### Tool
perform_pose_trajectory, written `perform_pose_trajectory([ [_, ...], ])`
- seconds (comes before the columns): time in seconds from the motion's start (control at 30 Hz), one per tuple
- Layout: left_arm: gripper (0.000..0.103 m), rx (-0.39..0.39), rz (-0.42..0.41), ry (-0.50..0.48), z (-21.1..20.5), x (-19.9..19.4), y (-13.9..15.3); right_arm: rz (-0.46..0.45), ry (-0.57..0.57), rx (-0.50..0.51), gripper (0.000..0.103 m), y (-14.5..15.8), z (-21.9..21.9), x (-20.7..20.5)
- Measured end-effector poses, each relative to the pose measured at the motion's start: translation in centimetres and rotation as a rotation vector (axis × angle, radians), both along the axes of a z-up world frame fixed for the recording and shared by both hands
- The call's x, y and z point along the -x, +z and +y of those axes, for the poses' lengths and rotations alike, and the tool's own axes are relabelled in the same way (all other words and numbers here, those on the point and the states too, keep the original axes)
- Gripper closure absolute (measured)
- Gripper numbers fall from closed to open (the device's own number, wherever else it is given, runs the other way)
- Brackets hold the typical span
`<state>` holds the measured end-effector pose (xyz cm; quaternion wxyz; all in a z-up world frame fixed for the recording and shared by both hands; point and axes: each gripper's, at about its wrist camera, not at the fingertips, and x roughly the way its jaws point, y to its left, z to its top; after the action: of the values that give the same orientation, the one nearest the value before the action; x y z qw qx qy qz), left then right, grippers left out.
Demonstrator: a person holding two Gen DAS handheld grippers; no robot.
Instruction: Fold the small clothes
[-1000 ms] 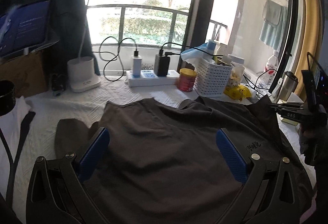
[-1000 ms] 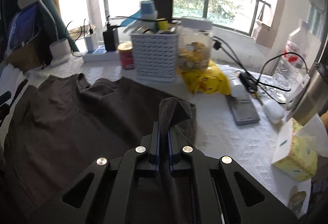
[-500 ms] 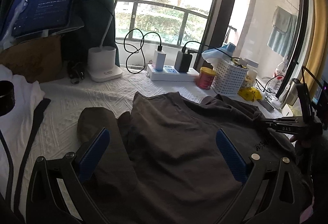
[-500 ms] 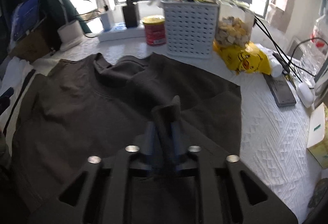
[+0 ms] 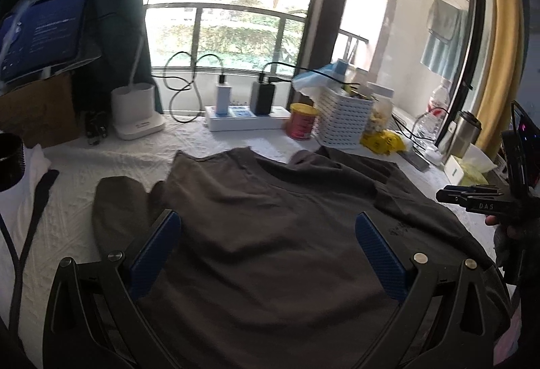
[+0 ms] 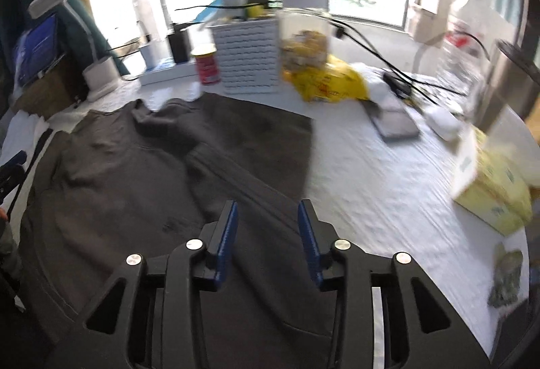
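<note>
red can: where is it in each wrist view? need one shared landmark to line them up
Left wrist: red can sits centre, slightly right, at the table's far edge, just left of the white basket.
Right wrist: red can is upper left of centre, again just left of the white basket.
Shared landmark: the white basket, beside the can in both views.

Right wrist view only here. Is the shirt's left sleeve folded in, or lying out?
Observer: Lying out. The left sleeve is spread sideways on the white table cover, not folded over the shirt.
Operator: Is the left claw gripping anything?
Observer: No. The left claw is wide open above the shirt body, with nothing pinched.
Operator: Anything beyond that sleeve?
Observer: A white garment with dark trim lies there, apart from the sleeve.
</note>
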<state>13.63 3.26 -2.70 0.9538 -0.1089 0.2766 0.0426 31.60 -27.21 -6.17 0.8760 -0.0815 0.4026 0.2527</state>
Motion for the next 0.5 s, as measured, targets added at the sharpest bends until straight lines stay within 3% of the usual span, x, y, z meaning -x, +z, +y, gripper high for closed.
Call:
perform_pose_trajectory([
  [0.33, 0.001, -0.038, 0.030, -0.032, -3.0, -1.5, 0.1, 0.079, -0.111, -0.033, 0.064, -3.3, -5.5, -1.4],
  [0.5, 0.001, -0.052, 0.052, -0.038, -3.8, -2.2, -0.1, 0.134, -0.081, -0.103, 0.064, -4.2, -6.3, -1.6],
])
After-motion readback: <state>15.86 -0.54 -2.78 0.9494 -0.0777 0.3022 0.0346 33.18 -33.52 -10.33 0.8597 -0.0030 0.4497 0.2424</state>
